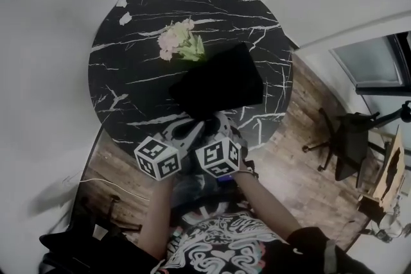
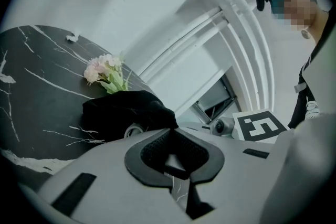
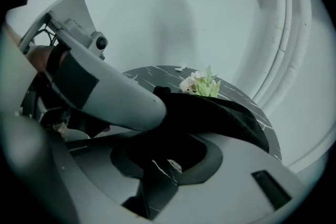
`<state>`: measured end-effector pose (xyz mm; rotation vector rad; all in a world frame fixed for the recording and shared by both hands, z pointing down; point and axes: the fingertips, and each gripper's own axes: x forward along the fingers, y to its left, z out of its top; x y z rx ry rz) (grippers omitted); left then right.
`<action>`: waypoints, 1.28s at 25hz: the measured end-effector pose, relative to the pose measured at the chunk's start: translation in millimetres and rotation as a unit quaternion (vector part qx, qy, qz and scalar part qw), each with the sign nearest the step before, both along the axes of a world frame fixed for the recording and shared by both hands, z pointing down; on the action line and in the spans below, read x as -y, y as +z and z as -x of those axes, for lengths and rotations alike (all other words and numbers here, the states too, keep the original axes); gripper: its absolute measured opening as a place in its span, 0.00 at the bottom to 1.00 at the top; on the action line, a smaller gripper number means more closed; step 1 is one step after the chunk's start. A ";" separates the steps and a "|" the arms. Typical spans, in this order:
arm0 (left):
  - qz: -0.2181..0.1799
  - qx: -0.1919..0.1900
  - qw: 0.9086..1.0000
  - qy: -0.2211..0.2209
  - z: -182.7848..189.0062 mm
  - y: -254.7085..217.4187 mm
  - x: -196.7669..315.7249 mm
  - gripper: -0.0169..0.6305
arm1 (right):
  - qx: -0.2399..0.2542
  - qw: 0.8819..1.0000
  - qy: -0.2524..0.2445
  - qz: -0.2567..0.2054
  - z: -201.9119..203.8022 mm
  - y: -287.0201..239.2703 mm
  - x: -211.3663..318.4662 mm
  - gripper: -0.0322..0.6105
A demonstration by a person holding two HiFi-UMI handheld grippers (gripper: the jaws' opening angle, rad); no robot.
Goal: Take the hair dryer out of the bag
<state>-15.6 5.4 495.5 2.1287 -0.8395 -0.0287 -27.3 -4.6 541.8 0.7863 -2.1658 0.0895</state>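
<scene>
- The left gripper (image 2: 173,157) has its jaws pressed together on the near edge of the black bag (image 1: 221,83), pinching the fabric at their tips.
- The right gripper (image 3: 163,165) is just beside it with its jaws standing apart. Bag fabric lies right in front of them, but the pads press on nothing.
- The hair dryer is not out on the table. Under the pinched edge of the bag a pale round rim (image 2: 133,130) shows in the left gripper view; I cannot tell whether it is part of the dryer.
- The cube on the left gripper (image 1: 157,158) and the cube on the right gripper (image 1: 218,157) carry black-and-white square markers. These are blocky shapes, not words that can be read.
- The person's dark shirt (image 1: 225,244) bears a white swirling pattern.
- The table (image 1: 128,54) is round, with a black top and white marble veins. The bag lies on its near half, toward the right.
- A bunch of pale pink flowers (image 1: 180,42) with green leaves lies just beyond the bag.
- Around the table there is a wood plank floor (image 1: 302,176) and white walls.
- A window (image 1: 376,61) is at the right, and a black office chair (image 1: 347,141) stands well apart from the table.
</scene>
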 end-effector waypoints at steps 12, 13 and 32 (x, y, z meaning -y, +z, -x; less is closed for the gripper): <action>-0.039 0.010 0.998 -0.047 8.6 -2.1 6.5 0.25 | 0.051 0.996 0.053 0.049 -18.8 -15.0 11.1 0.09; -0.037 0.016 0.998 -0.053 12.3 -0.4 6.7 0.26 | 0.058 0.995 0.061 0.055 -20.9 -16.1 12.2 0.09; -0.117 0.279 0.952 0.048 -1.7 39.1 59.5 0.31 | 0.110 0.981 0.126 0.097 -51.8 -24.8 27.7 0.09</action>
